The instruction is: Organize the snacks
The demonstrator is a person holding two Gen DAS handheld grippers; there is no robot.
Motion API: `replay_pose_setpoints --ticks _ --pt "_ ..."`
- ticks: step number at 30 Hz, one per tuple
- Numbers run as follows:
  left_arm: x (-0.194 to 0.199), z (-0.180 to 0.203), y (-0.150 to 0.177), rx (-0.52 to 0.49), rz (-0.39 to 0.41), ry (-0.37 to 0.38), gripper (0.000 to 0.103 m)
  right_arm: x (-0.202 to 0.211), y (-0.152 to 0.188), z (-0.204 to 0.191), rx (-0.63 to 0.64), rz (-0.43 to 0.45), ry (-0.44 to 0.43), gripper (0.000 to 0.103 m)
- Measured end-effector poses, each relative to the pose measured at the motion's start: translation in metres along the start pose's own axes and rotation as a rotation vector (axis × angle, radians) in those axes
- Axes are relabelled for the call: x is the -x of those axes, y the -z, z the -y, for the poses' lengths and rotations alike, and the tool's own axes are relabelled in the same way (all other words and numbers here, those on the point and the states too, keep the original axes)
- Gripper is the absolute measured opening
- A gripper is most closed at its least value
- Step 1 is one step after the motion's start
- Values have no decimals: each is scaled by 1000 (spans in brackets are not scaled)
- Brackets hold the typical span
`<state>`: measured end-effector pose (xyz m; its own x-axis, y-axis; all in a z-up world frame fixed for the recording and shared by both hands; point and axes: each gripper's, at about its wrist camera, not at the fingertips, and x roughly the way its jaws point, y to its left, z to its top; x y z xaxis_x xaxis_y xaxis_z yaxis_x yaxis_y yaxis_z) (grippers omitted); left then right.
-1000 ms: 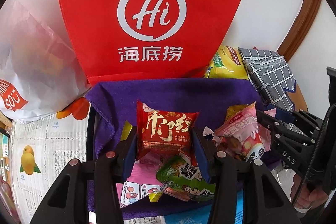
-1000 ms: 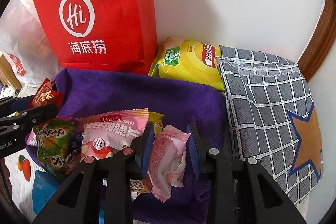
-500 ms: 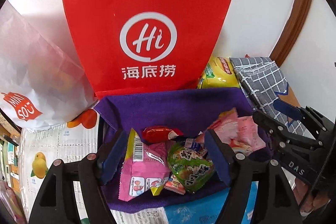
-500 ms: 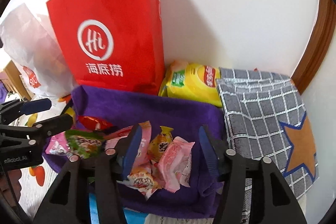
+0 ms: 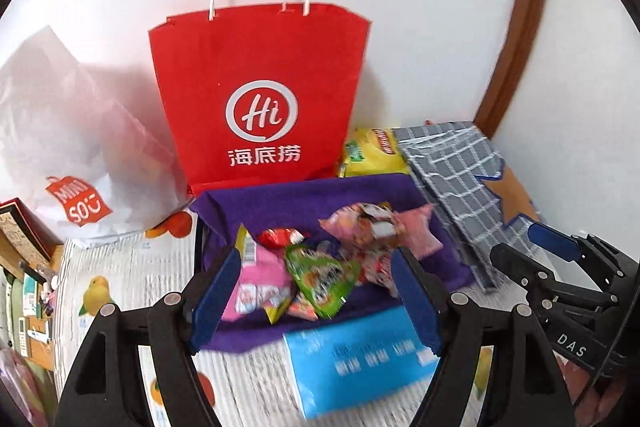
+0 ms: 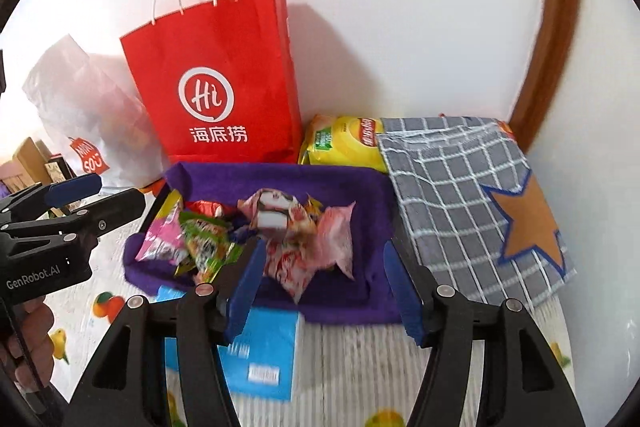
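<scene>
Both grippers have let go and lifted back. Left gripper [image 5: 316,297] fingers stand open, empty; right gripper [image 6: 322,287] fingers are opening, empty. Snack packets [image 6: 248,231] lie piled in the purple tray [image 6: 360,187]: light, crinkly, slippery. Pinch a flat edge.

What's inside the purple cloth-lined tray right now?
A loose heap of snack packets: a pink one, a green one, a small red one, pale pink ones. The purple cloth-lined tray hides whatever lies beneath the heap.
</scene>
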<state>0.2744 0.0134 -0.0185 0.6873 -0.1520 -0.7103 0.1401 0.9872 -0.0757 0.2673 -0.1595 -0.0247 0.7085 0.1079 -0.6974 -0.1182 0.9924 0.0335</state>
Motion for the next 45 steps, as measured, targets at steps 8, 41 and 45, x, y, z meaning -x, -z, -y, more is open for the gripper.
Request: replay_pose_setpoints --ticks 8,41,45 --pt "67 19 48 16 52 -17 78 63 41 -2 -9 19 -4 62" --pt "197 71 166 20 179 -121 97 212 175 26 -61 169 57 101" --pt "197 72 167 19 174 -125 97 213 177 24 -61 173 57 101"
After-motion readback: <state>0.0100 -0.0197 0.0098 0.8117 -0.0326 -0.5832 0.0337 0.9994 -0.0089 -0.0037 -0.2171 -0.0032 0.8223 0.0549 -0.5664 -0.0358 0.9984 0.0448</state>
